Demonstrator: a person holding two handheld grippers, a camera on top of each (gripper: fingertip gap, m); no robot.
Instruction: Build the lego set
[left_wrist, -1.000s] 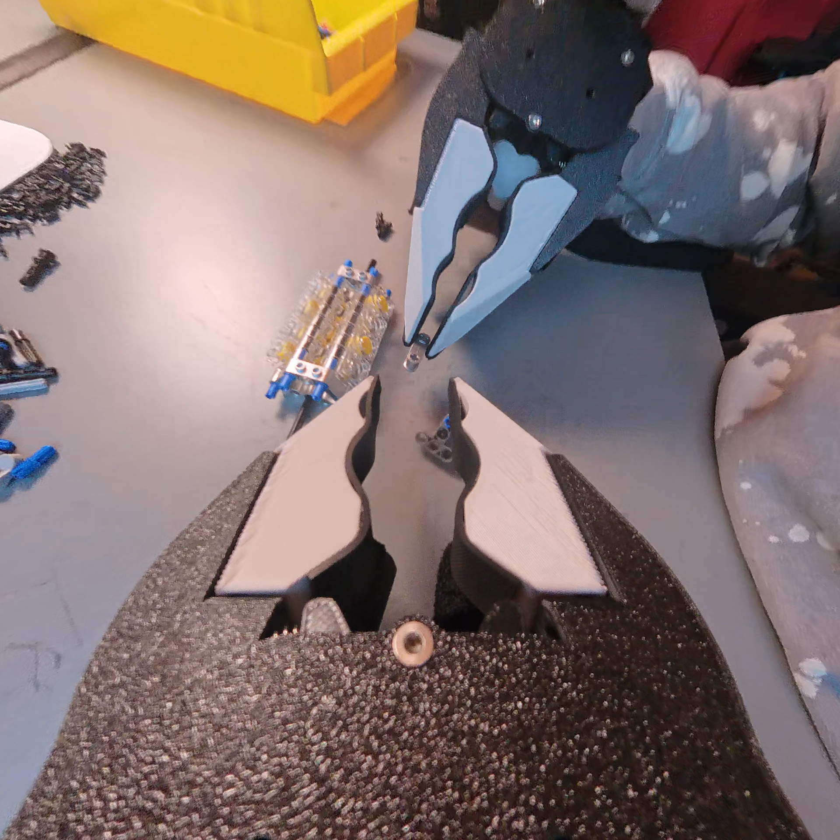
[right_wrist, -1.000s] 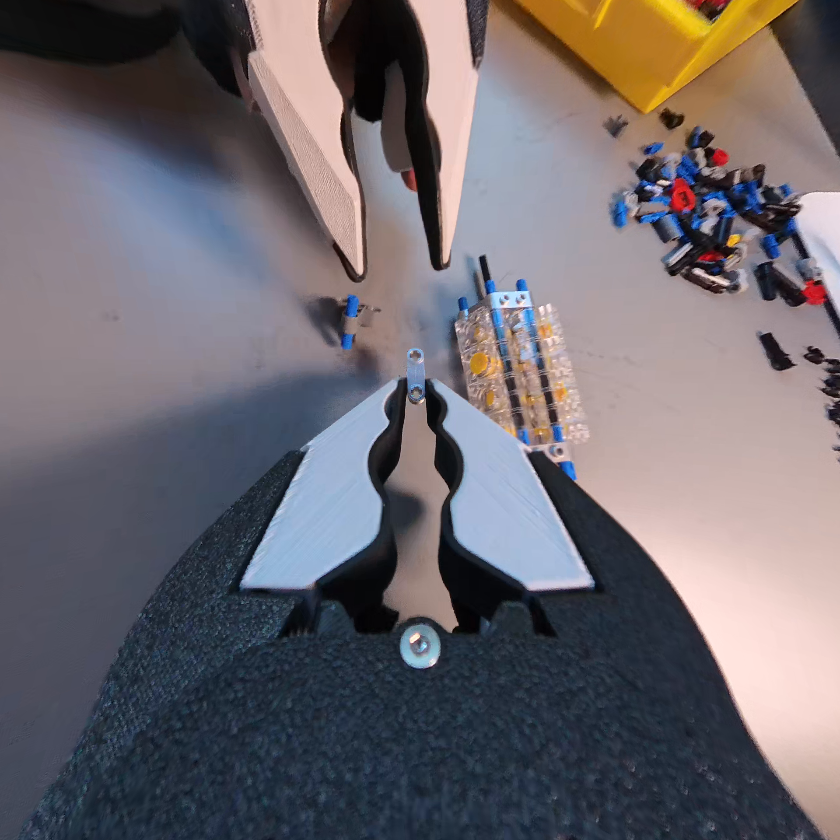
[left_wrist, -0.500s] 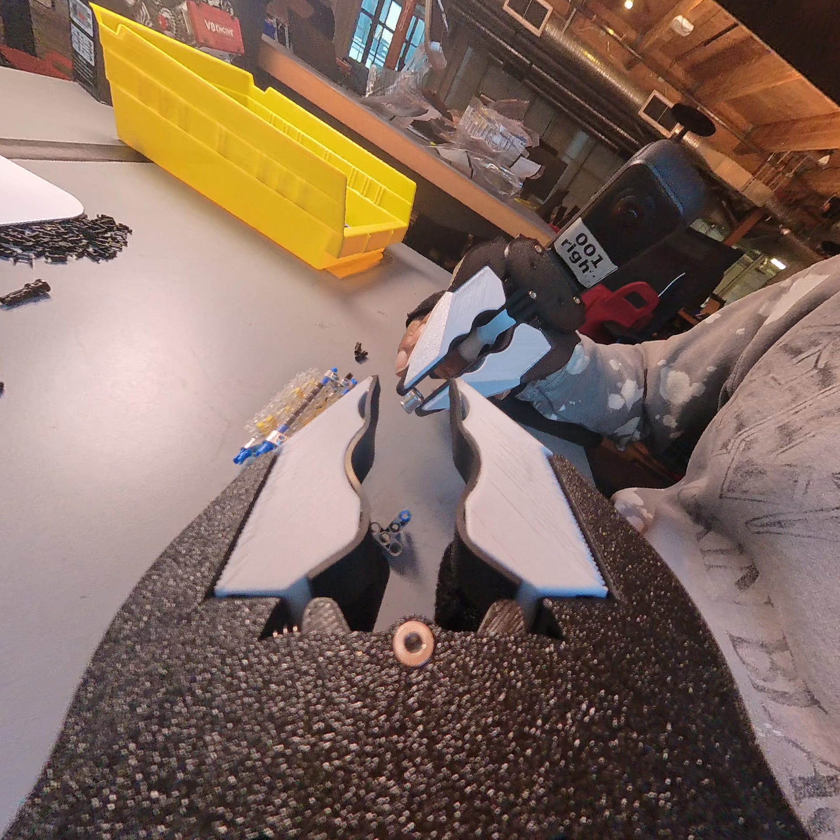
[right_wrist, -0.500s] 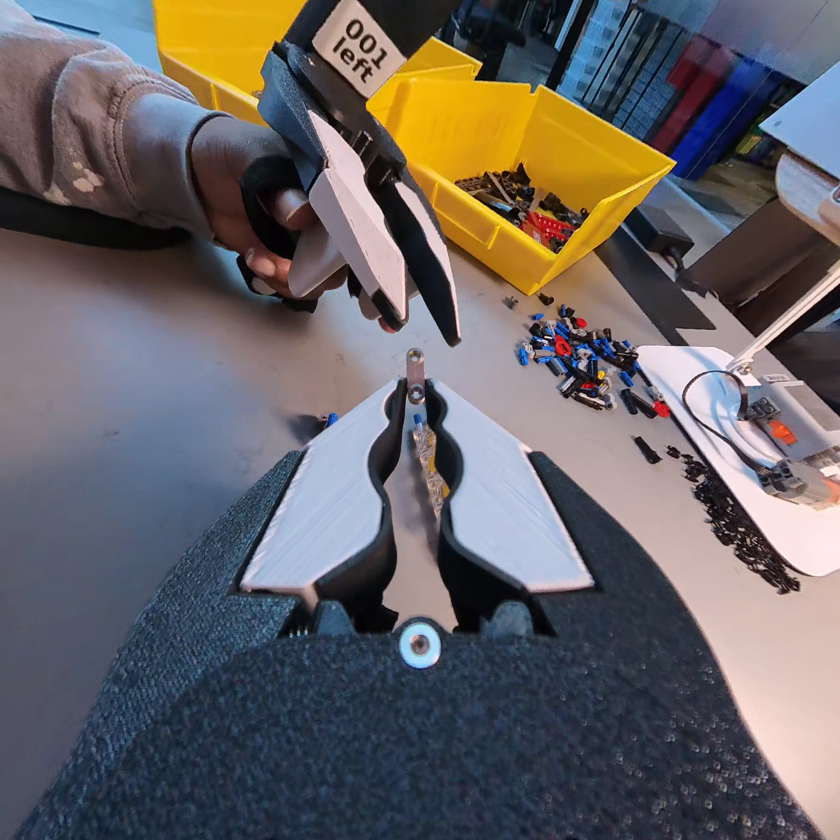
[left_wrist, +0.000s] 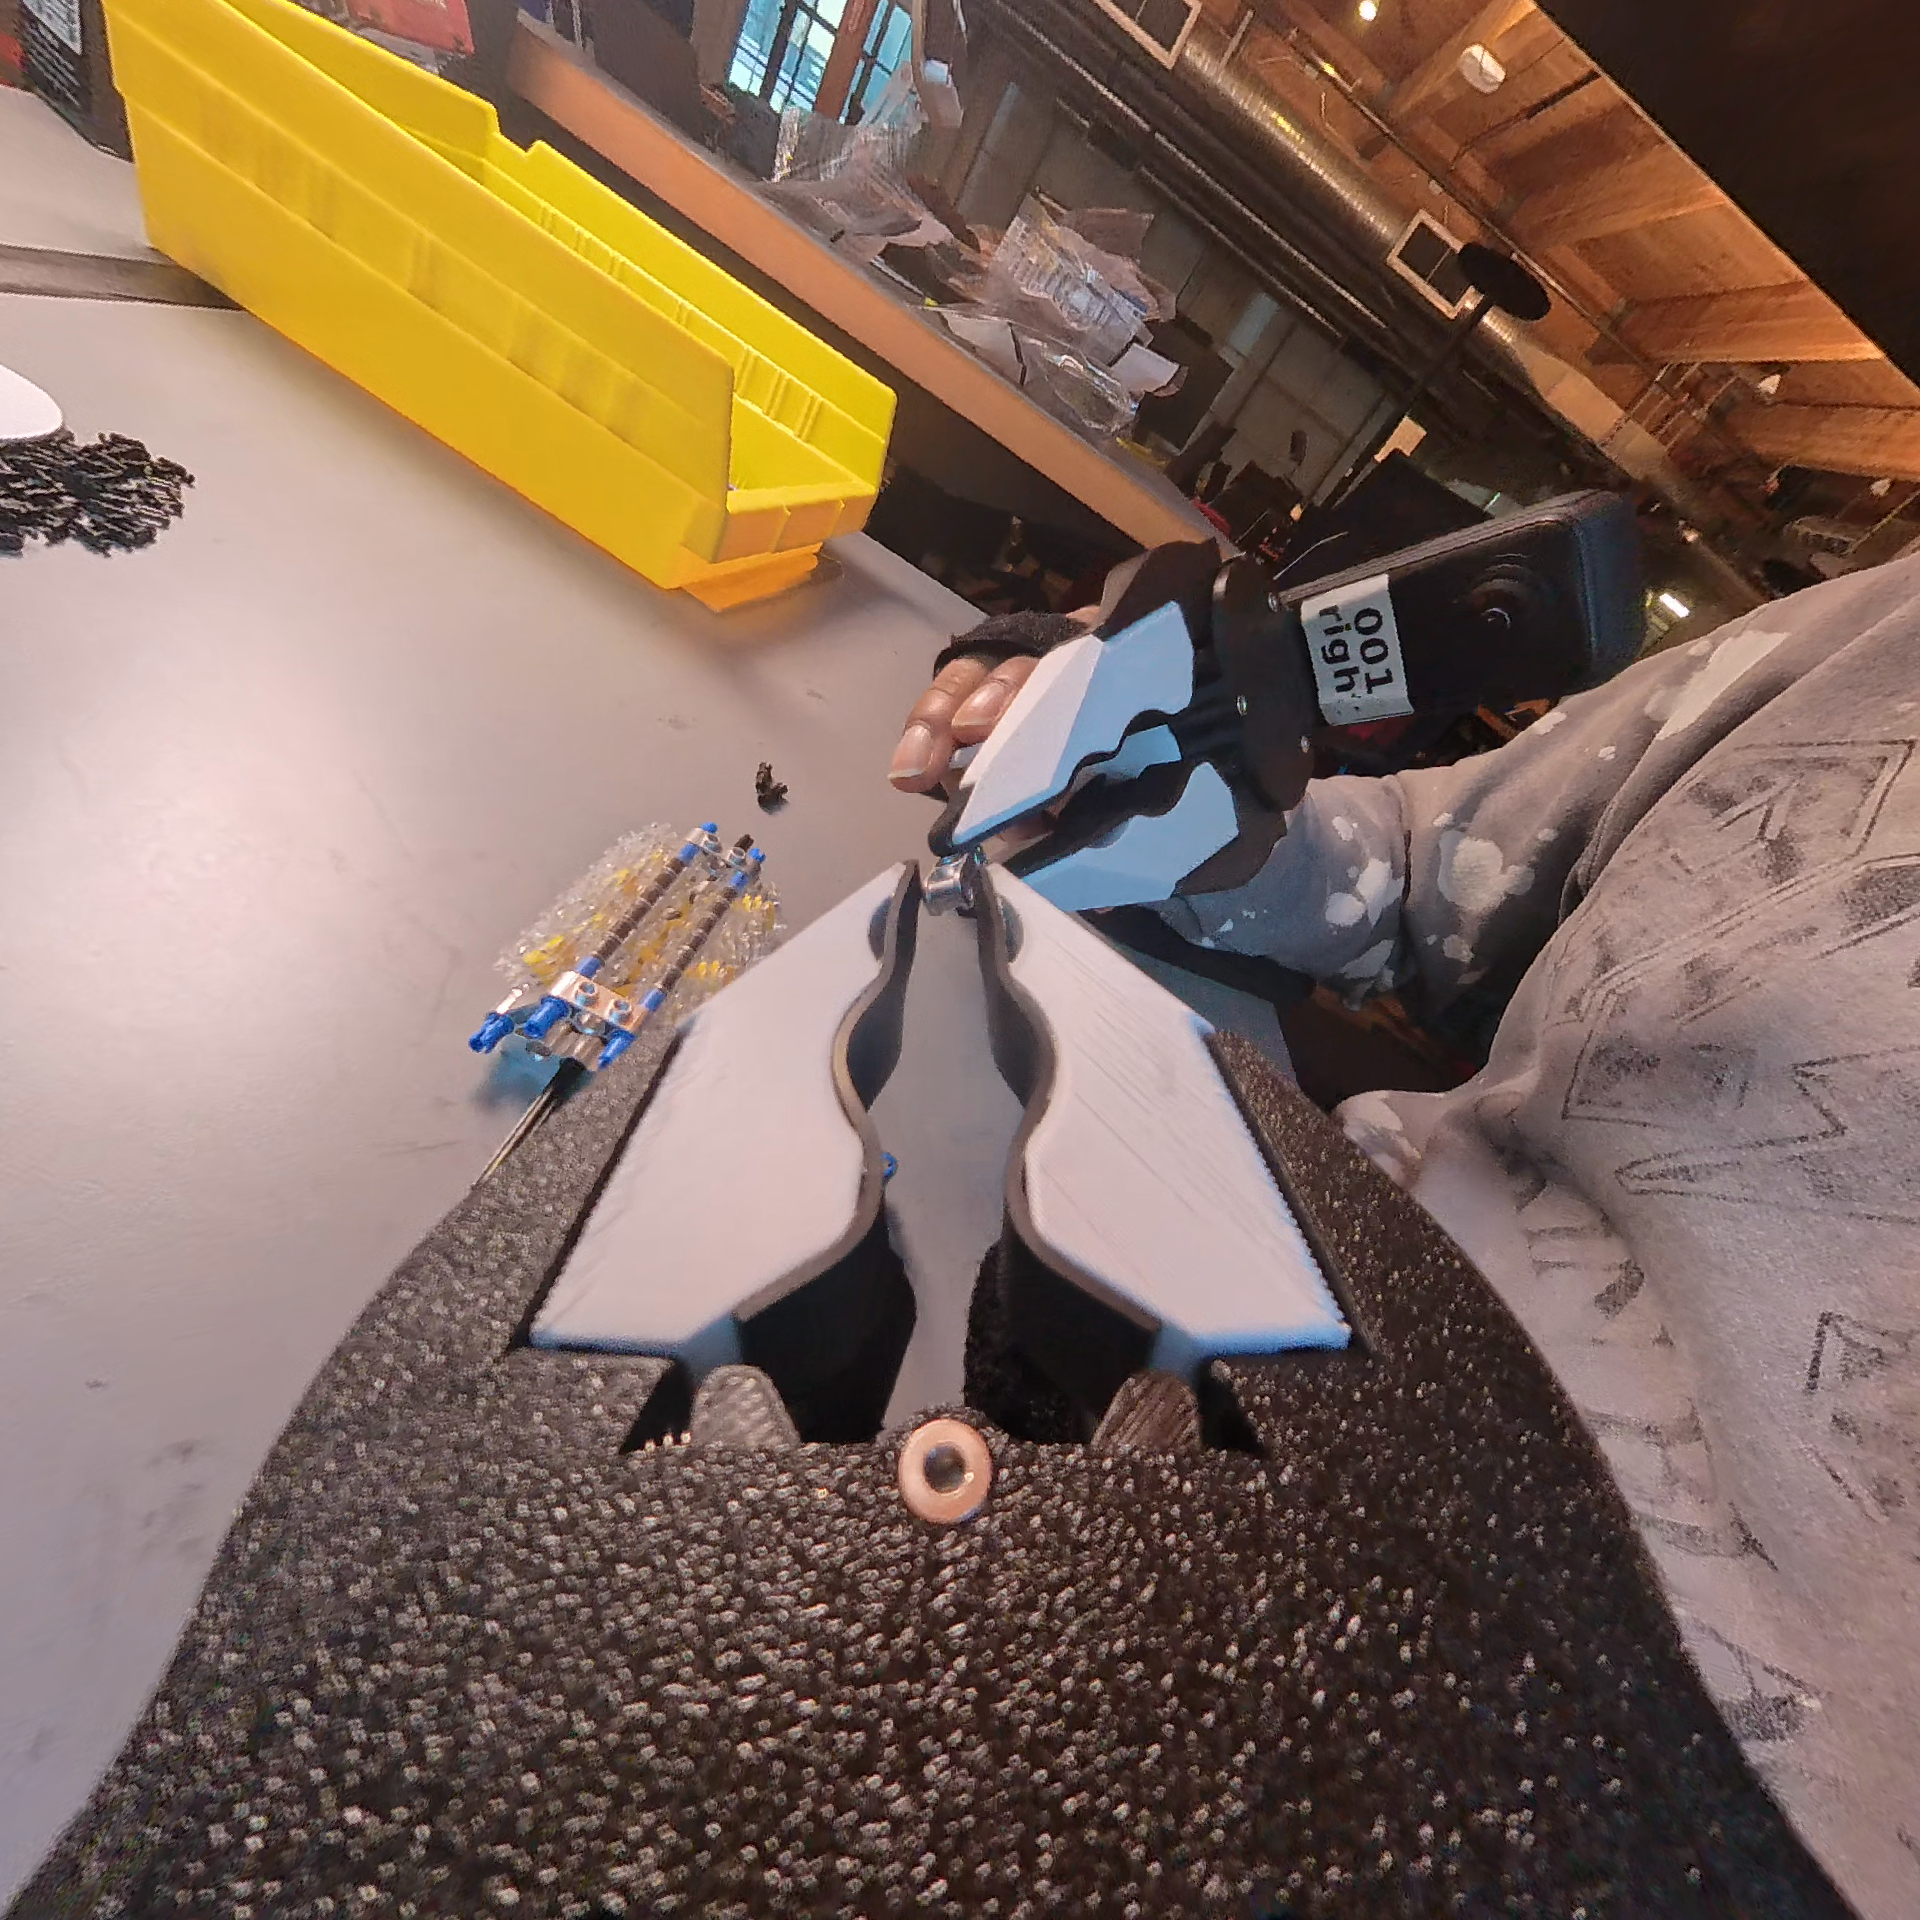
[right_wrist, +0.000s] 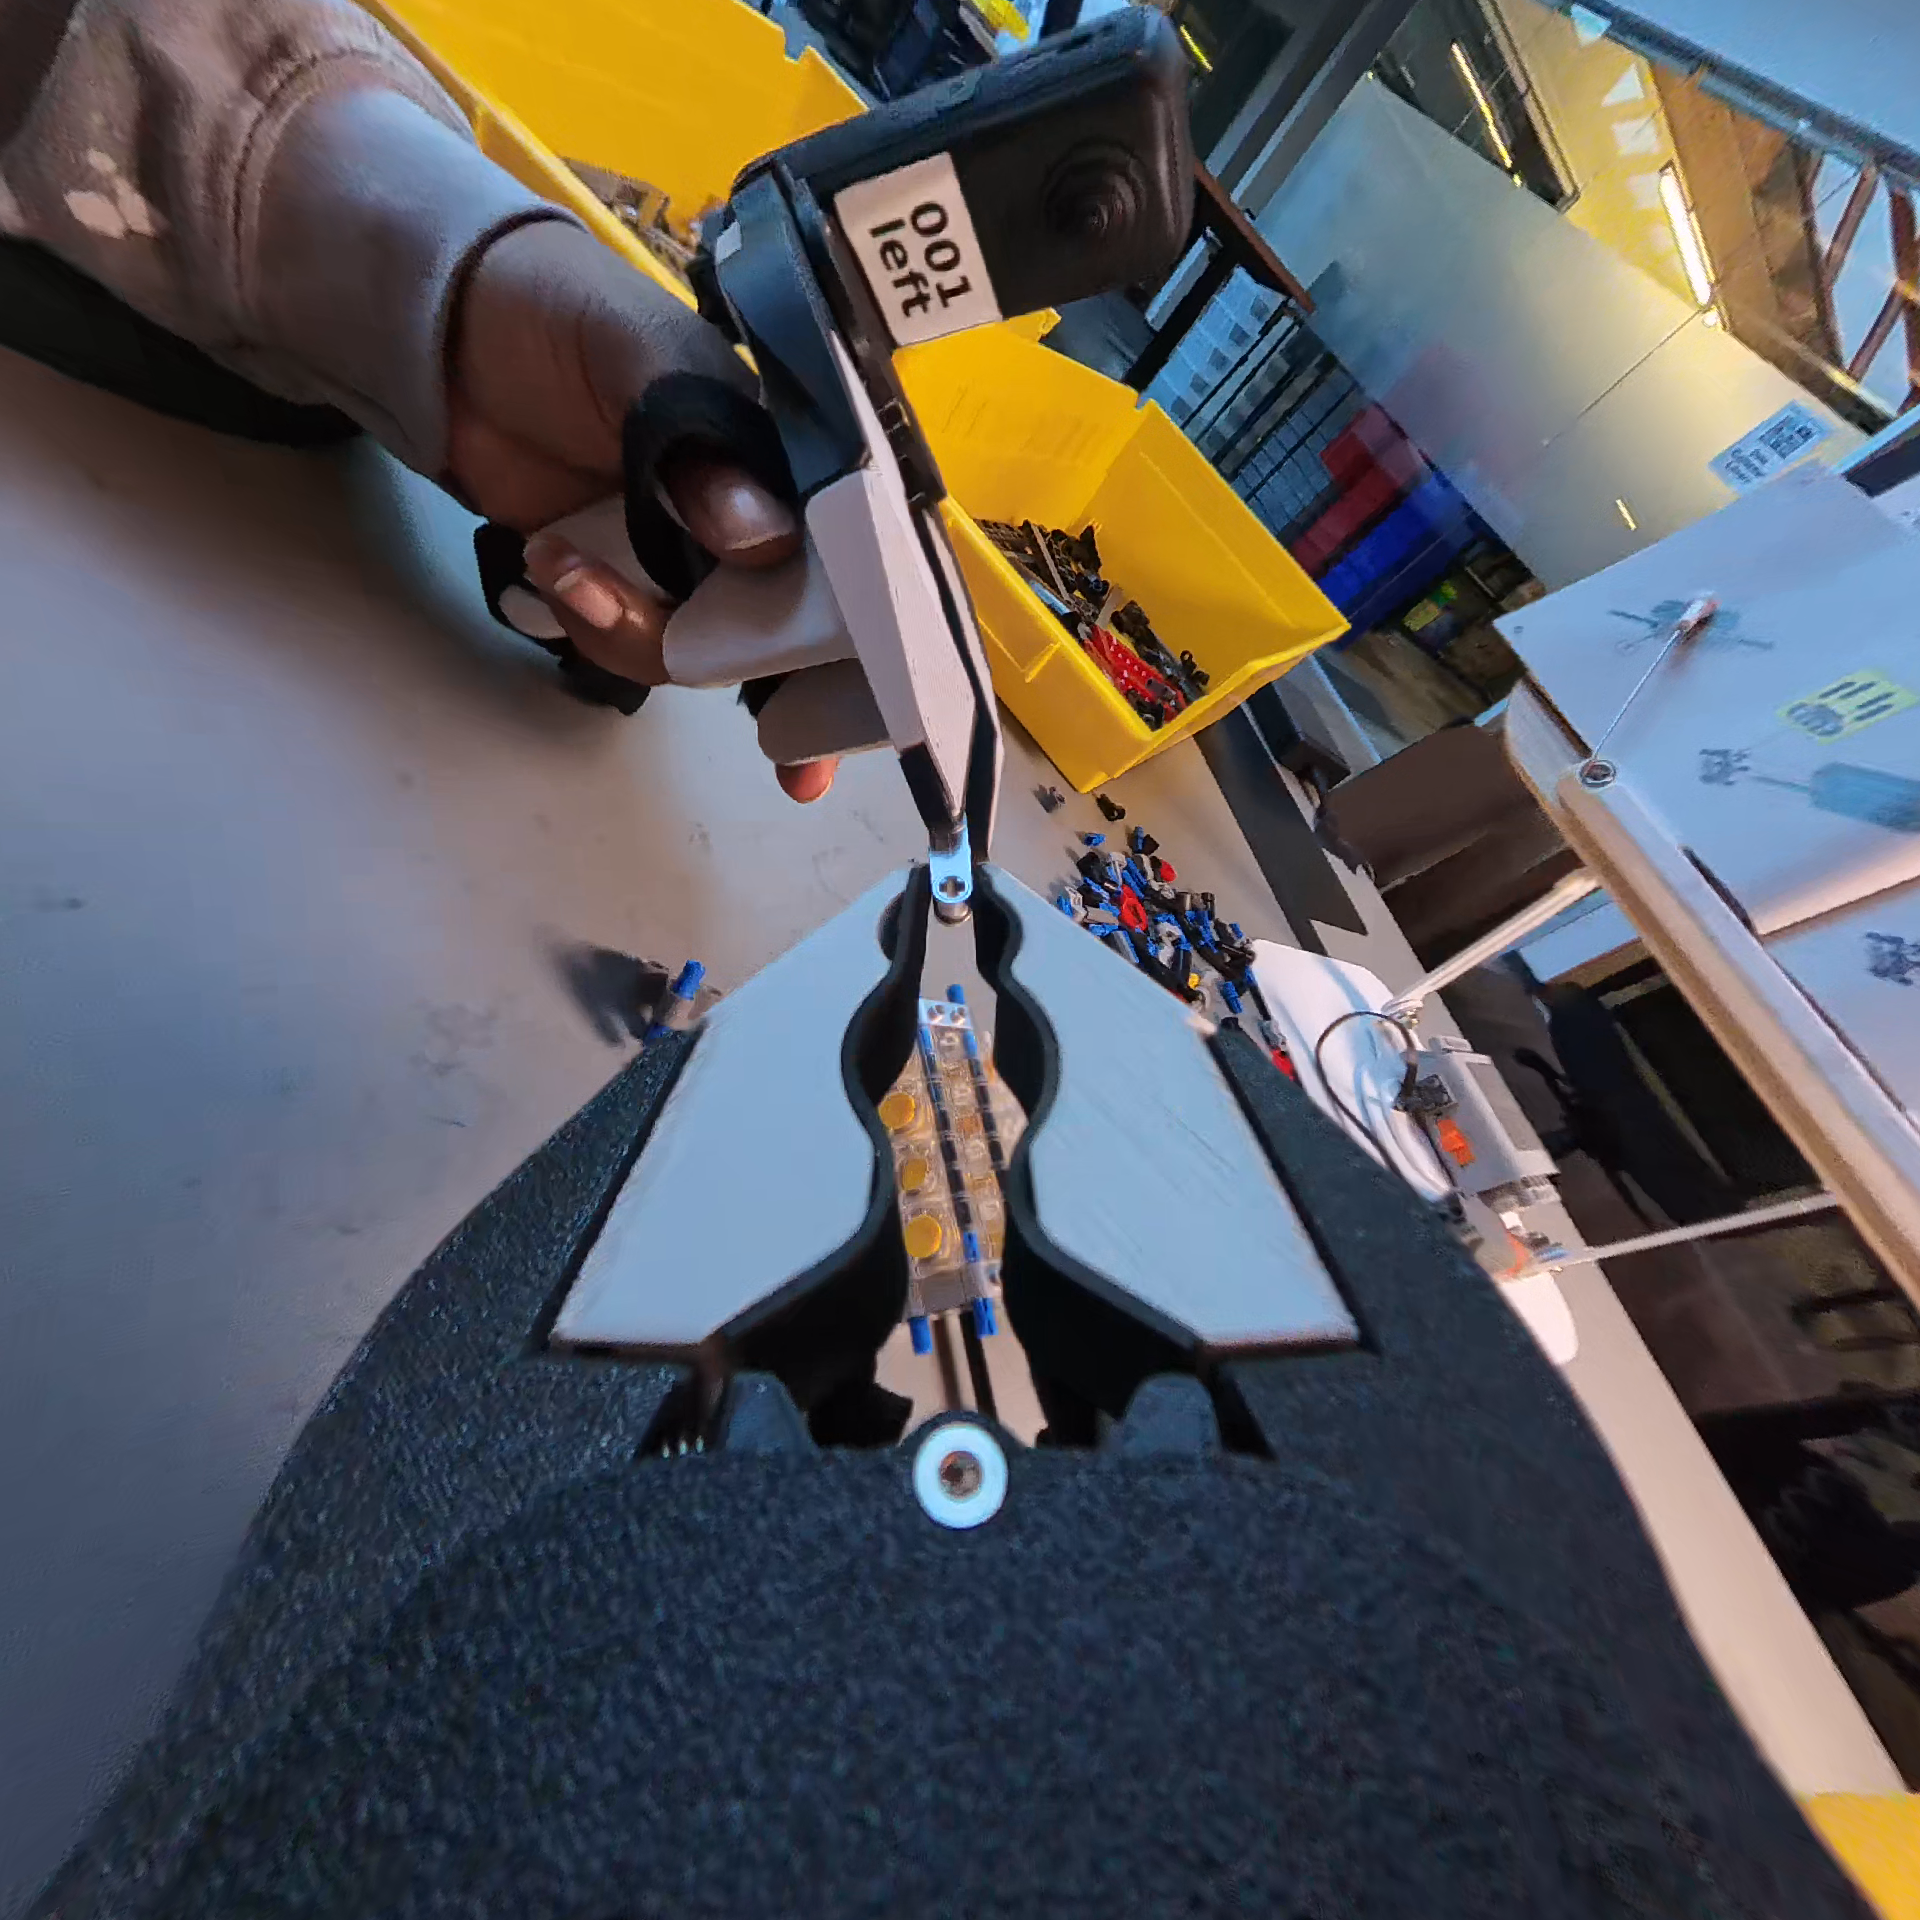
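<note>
Left wrist view. We see a workshop with timber ceiling beams, ducting and cluttered benches behind a flat grey tabletop (left_wrist: 312, 727). A long yellow plastic bin (left_wrist: 468, 301) stands at the far edge. A heap of small black pieces (left_wrist: 88, 499) lies at far left. The left gripper (left_wrist: 948, 896) fills the foreground, held above the table. Its pale grey fingers are drawn nearly together at the tips, where they pinch one end of a small flat grey link piece with round holes (left_wrist: 945, 891). The right gripper (left_wrist: 982, 847) comes in from the right, carried by a hand in a speckled grey sleeve (left_wrist: 1382, 883). Its tips meet the other end of the same link; we cannot tell from this view how firmly they grip. A clear studded brick assembly with blue-tipped black axles and yellow discs (left_wrist: 644, 951) lies on the table just left of the left gripper. One small dark piece (left_wrist: 769, 784) sits beyond it.

Right wrist view. We see shelving with red and blue boxes behind the same table. The right gripper (right_wrist: 951, 902) is narrowed onto the lower end of the link piece (right_wrist: 951, 868). The left gripper (right_wrist: 961, 821) points down from above, jaws pressed on the upper end. The link thus hangs in the air between both tools. The brick assembly (right_wrist: 940, 1164) shows through the gap between the right fingers, lying on the table below. A loose pile of blue, black and red pins (right_wrist: 1153, 920) lies right of the tips. A short blue-and-grey connector (right_wrist: 675, 997) lies left. A second yellow bin holding dark and red parts (right_wrist: 1122, 582) stands behind. A white board carrying a grey motor unit with cable (right_wrist: 1455, 1112) lies at right.
</note>
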